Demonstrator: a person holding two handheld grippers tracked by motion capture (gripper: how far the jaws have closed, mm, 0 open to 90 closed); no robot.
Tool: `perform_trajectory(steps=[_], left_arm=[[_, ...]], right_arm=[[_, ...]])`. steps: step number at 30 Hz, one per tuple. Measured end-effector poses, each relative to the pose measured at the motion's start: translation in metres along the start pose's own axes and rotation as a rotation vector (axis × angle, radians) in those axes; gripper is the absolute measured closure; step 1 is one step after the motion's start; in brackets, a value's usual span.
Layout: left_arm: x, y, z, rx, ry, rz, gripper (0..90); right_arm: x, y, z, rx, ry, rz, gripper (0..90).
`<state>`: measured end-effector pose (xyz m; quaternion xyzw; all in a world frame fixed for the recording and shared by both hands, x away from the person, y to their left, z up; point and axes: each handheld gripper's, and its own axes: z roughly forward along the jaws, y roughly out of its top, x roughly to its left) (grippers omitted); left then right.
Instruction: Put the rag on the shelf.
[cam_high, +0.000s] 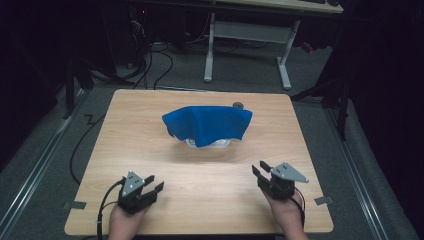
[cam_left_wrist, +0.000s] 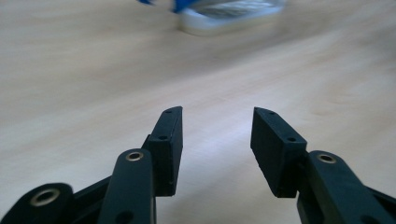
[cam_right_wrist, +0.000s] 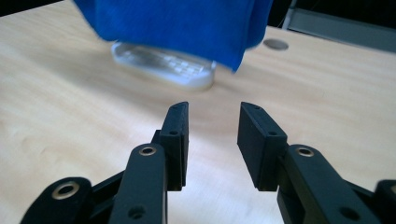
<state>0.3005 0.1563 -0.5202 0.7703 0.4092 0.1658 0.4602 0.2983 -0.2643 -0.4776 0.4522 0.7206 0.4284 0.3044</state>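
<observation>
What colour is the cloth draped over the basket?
Solid blue cloth, clearest in the high view.

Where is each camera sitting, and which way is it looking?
High view: sits above the person's side, looking forward and down on the table; shows both hands, the left tool and right tool, both open and empty.
Left gripper view: rides on the left tool, low over the table, facing the clear container.
Right gripper view: rides on the right tool, facing the blue cloth draped over the container.
Shared: all three show the cloth-covered container and the tabletop.
</observation>
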Motion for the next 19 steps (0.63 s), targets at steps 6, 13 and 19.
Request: perform_trajectory(steps=[6, 13, 19], left_arm=[[-0.01, 0.005, 0.013, 0.008, -0.027, 0.104, 53.3], [0.001, 0.002, 0.015, 0.017, -0.027, 0.055, 51.6], [0.006, 0.001, 0.013, 0.012, -0.02, 0.035, 50.9]], right_arm=[[0.011, -0.024, 0.006, 0.046, 0.025, -0.058, 60.1], [0.012, -0.026, 0.021, 0.074, 0.051, -0.083, 57.6], [0.008, -0.026, 0.018, 0.072, 0.034, -0.057, 57.4]])
